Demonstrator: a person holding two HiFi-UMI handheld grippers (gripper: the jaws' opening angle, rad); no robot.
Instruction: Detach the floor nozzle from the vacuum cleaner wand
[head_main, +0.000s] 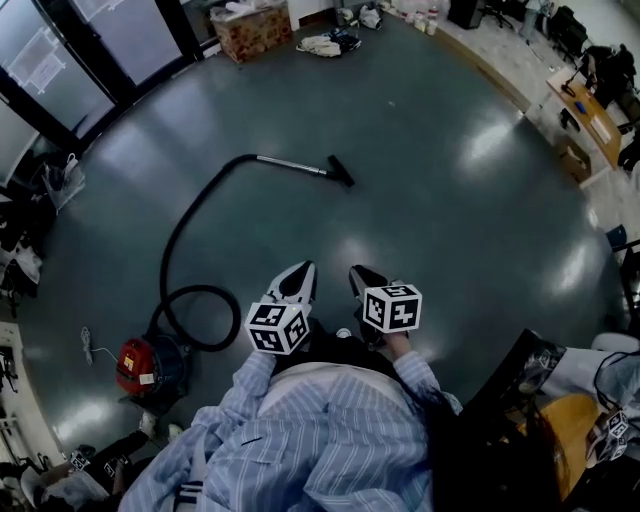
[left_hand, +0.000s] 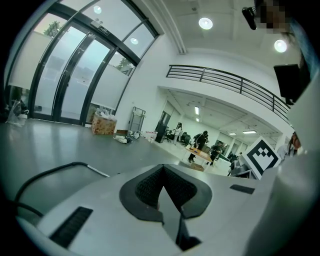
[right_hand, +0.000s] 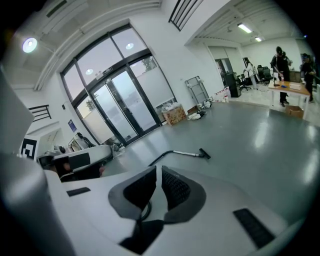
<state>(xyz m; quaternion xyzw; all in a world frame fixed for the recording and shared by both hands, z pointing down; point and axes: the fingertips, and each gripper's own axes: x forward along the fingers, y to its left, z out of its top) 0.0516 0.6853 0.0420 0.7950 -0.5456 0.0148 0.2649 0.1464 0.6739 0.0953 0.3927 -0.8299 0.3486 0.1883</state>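
Observation:
A red canister vacuum (head_main: 148, 365) sits on the floor at the lower left. Its black hose (head_main: 190, 215) loops up to a silver wand (head_main: 290, 165) that lies flat and ends in a black floor nozzle (head_main: 341, 171). The right gripper view shows the wand (right_hand: 186, 153) and nozzle (right_hand: 204, 153) lying far ahead on the floor. My left gripper (head_main: 302, 273) and right gripper (head_main: 360, 277) are held side by side close to my body, well short of the wand. Both are shut and hold nothing. In the left gripper view only the hose (left_hand: 50, 172) shows.
A patterned cardboard box (head_main: 251, 30) and a heap of cloth (head_main: 328, 43) lie at the far side of the grey floor (head_main: 450, 200). Desks (head_main: 590, 100) and people stand at the right. Glass doors (right_hand: 120, 107) line the left wall.

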